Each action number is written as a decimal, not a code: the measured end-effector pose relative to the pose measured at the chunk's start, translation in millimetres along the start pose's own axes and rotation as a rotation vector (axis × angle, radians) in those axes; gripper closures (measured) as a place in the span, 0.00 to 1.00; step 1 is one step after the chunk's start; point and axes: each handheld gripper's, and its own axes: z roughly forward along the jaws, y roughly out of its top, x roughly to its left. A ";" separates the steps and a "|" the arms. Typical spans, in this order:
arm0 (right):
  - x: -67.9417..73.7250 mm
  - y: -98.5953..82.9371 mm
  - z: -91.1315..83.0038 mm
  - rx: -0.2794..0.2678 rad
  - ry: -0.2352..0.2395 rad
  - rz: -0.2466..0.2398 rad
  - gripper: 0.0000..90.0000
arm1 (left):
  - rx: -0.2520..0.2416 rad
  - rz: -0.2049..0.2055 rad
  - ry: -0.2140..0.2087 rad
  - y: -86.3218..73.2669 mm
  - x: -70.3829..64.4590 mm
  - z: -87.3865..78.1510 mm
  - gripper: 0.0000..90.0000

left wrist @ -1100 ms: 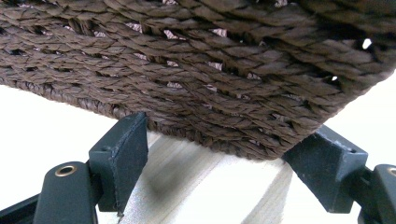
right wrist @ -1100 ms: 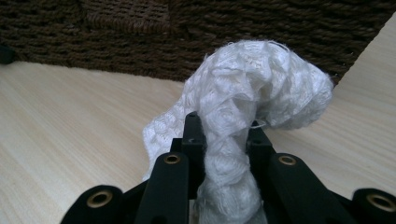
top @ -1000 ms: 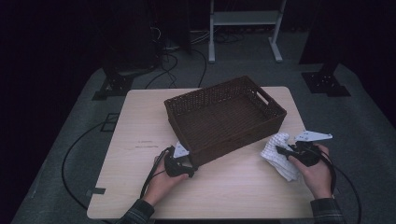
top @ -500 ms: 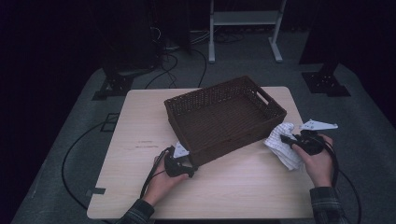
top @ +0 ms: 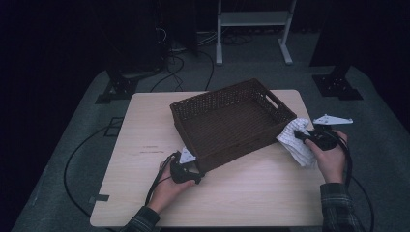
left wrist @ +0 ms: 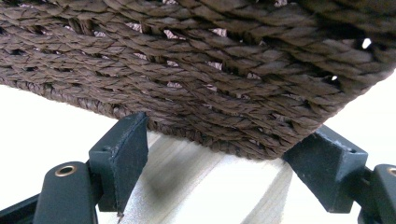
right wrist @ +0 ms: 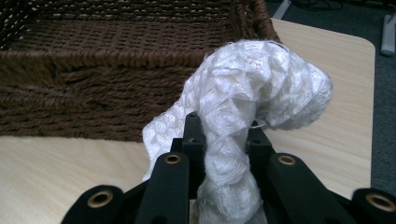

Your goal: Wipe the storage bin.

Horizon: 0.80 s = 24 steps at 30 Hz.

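A dark room surrounds one pale wooden table, which fills the lower middle of the high view; beyond it, at the top of the frame, stand one white metal frame and loose black cables on a grey floor.

On the table sits one brown wicker basket, near the centre of the frame and turned at a slant. It has a cut-out handle in its right end wall, and nothing is seen inside it.

One white cloth hangs bunched just right of the basket, at the middle right of the frame, close to the basket's right end. In the right gripper view the cloth rises as a crumpled wad between the two black jaws, with the basket's wall behind it in the upper left.

Two grippers are in play, one in each hand. The right gripper has its jaws clamped on the cloth. The left gripper sits at the lower left of the basket, at its near corner; in the left gripper view its jaws stand wide apart, one on each side of the basket's woven corner, gripping nothing.
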 end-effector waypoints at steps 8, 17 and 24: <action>-4.9 4.0 8.5 0.010 -0.013 0.016 0.84 | 0.000 0.000 0.000 0.0 0.0 0.0 0.24; -11.4 1.0 18.0 0.024 -0.025 0.031 0.84 | 0.001 0.004 -0.003 0.0 0.0 -0.1 0.24; -11.7 -3.5 24.1 0.045 -0.029 0.032 0.84 | 0.001 0.004 -0.003 0.0 0.1 -0.1 0.24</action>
